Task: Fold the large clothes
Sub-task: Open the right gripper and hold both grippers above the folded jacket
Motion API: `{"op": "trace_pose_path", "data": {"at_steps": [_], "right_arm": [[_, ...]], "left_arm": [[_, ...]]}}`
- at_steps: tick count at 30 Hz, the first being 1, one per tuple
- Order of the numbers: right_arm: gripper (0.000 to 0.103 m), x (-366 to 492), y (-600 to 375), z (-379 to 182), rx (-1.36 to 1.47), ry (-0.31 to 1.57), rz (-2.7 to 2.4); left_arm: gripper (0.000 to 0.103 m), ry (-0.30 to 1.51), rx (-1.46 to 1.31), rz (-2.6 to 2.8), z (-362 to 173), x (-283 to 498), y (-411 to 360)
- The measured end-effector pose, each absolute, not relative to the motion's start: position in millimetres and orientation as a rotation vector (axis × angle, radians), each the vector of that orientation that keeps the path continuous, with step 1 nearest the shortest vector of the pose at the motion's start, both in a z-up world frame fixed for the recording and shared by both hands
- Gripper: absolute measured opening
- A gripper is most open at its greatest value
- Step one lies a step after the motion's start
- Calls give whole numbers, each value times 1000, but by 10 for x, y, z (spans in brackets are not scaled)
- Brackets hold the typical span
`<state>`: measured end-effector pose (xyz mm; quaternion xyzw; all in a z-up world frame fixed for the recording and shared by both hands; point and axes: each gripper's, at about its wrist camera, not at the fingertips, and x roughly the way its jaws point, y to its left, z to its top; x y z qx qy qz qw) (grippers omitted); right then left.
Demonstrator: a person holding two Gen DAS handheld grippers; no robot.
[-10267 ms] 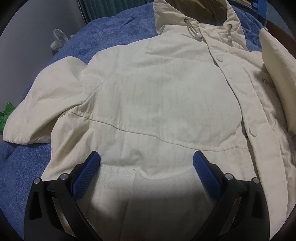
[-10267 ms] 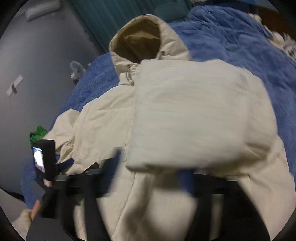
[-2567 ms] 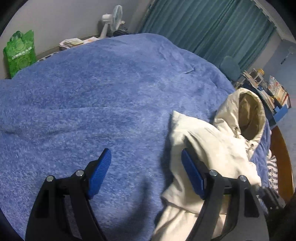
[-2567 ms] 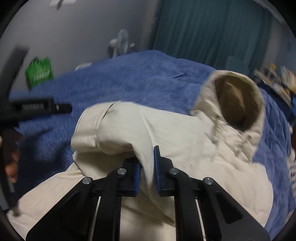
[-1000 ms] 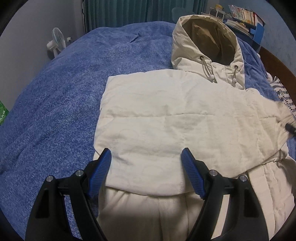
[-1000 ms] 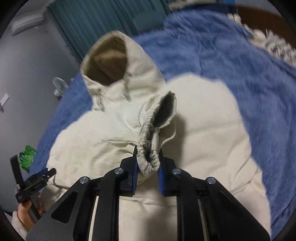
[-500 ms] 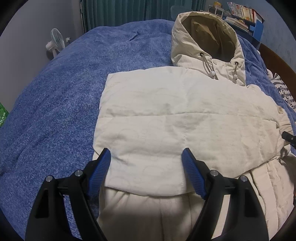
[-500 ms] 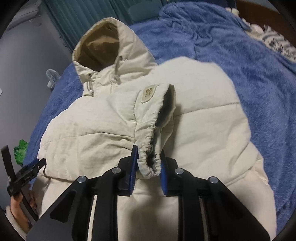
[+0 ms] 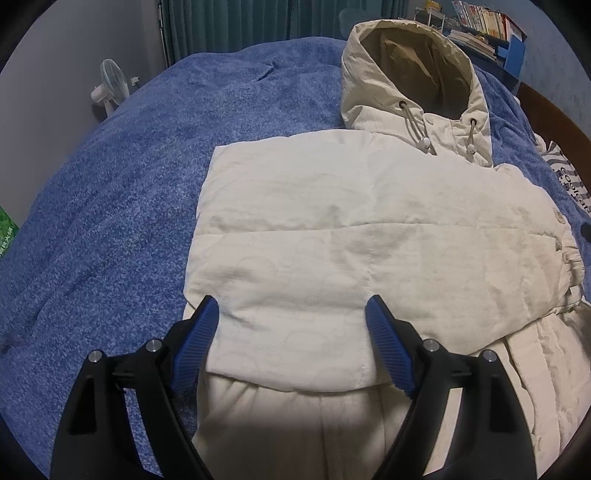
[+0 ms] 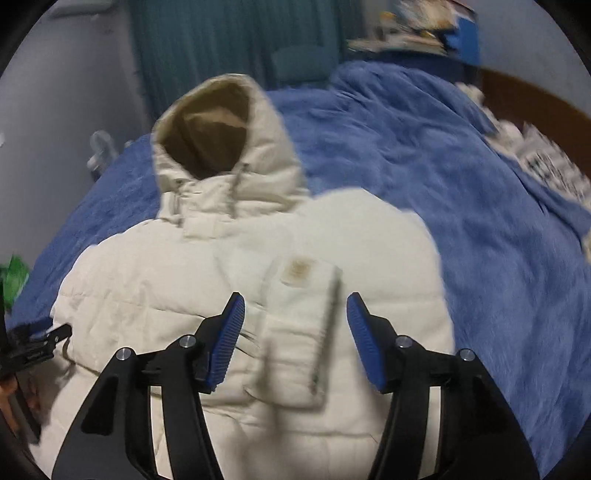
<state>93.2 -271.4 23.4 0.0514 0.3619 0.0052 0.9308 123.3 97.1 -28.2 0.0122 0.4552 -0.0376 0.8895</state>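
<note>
A cream hooded jacket (image 9: 332, 236) lies on a blue blanket (image 9: 110, 192), both sleeves folded across its chest, hood (image 9: 413, 70) pointing away. My left gripper (image 9: 291, 317) is open and empty just above the lower edge of the folded sleeve. My right gripper (image 10: 295, 317) is open, with the sleeve cuff (image 10: 299, 325) and its tan patch lying loose between the fingers. The jacket (image 10: 184, 295) and its hood (image 10: 218, 140) show in the right wrist view, which is blurred. The left gripper's body shows at that view's left edge (image 10: 33, 343).
A white fan (image 9: 110, 88) stands beside the bed at the left. Teal curtains (image 9: 258, 18) hang behind. A shelf of books (image 9: 480, 22) is at the back right. A striped cloth (image 9: 572, 177) lies at the bed's right edge by a brown board (image 10: 535, 99).
My right gripper has opened and let go of the sleeve cuff, which now lies flat on the jacket. My left gripper has stayed open and nearly still.
</note>
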Motion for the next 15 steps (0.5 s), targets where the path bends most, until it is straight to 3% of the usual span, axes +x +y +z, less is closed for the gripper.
{"op": "trace_pose_path", "data": {"at_steps": [6,10,15], "right_arm": [[56,1186,-2495,-13,-15,791,30],[56,1243,-2587,-235,53,863,50],[63,1241,-2517,-302,18,869,39]], "left_arm": [[82,939,38,-78,-328,1236,949],[93,936,38,-97,-386,1240,935],[95,967,83,-76,-407,1287,845]]}}
